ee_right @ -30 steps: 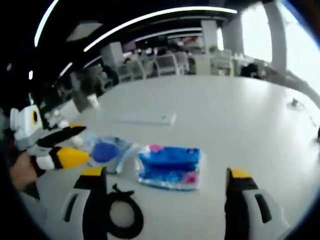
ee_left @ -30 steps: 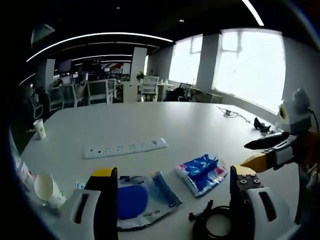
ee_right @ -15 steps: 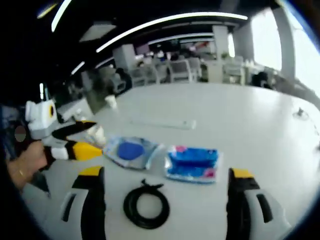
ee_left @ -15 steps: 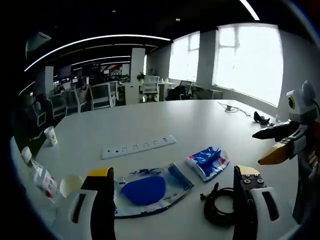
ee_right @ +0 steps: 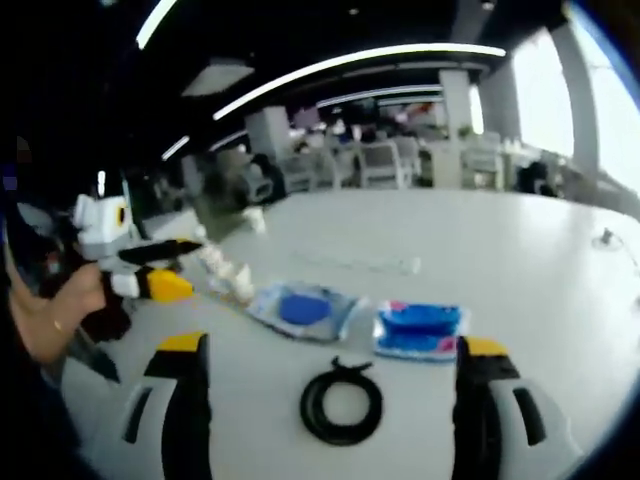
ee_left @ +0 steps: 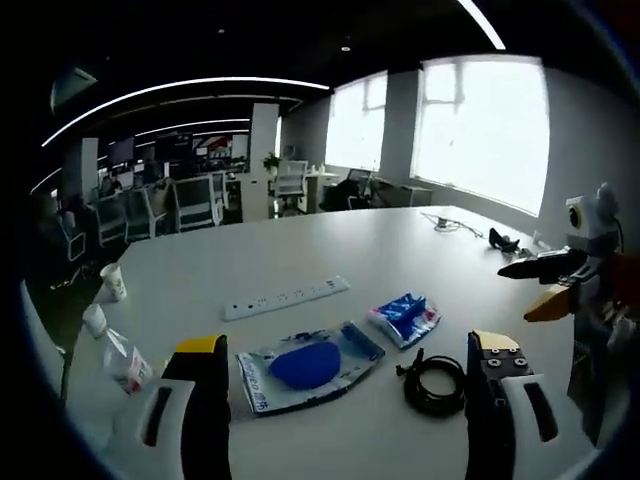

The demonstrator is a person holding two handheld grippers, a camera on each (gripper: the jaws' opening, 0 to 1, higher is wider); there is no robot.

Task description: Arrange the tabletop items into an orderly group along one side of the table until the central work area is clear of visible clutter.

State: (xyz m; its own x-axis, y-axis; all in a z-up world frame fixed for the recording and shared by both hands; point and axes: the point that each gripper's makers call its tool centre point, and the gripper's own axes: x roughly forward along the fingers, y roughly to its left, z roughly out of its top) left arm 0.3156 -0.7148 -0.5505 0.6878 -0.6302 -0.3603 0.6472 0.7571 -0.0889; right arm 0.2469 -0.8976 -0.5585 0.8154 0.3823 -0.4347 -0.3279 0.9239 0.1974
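Both tongs stand with jaws wide apart and empty: the left gripper (ee_left: 345,385) hovers over the near table edge, and the right gripper (ee_right: 332,400) hovers opposite it. From the left gripper view we see the right gripper at the far right; from the right gripper view, the left gripper in a hand (ee_right: 50,320) at the left.

We judge that no item is yet grasped. To begin well, we would lower one tong over the nearest item, the black cable coil (ee_left: 433,385), and close across its bundled loops, not a single strand.

The coil lies between the jaws. Just beyond it lie a clear pouch with a blue pad (ee_left: 305,365) and a crinkled blue packet (ee_left: 403,317), then a white power strip (ee_left: 285,297). A plastic bottle (ee_left: 118,350) and a paper cup (ee_left: 113,281) sit toward the left edge of the white table (ee_left: 330,245).
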